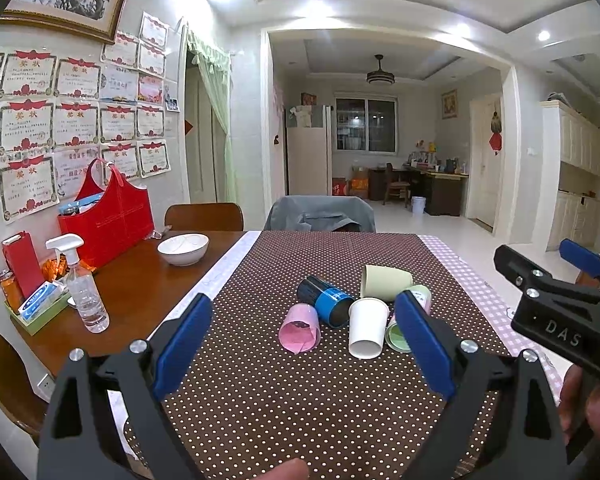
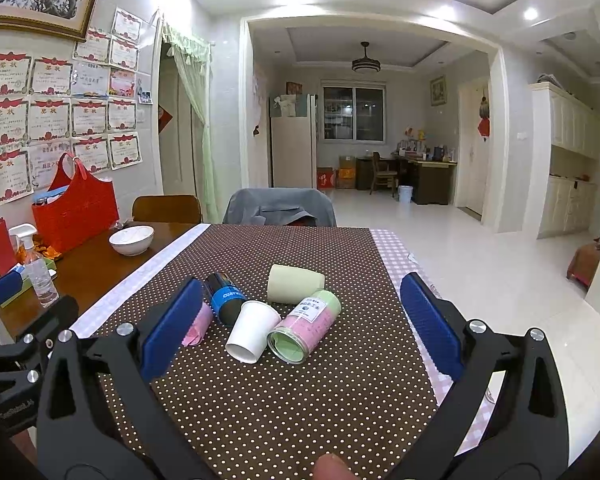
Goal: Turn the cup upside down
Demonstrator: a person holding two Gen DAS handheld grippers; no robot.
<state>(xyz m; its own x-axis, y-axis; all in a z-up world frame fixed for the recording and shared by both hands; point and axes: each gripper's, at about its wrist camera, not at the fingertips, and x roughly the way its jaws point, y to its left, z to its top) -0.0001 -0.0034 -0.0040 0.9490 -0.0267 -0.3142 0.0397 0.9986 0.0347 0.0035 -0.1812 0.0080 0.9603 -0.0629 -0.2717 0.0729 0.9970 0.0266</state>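
Jaws gaping wide on both the left gripper [image 1: 304, 344] and right gripper [image 2: 300, 326], hovering short of five cups [image 2: 253, 331] lying sideways on the desk [image 2: 300, 400], none flipped yet.

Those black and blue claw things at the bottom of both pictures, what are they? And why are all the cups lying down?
They are grabbers, each with two blue-padded fingers, and a person holds one in each hand. A little camera on each grabber looks forward between its fingers. One picture comes from the left gripper, the other from the right gripper. Both are open and hold nothing. On the dotted tablecloth five cups lie on their sides: a white cup, a pink cup, a blue and black cup, a pale green cup and a pink and green cup. None is flipped upside down yet.
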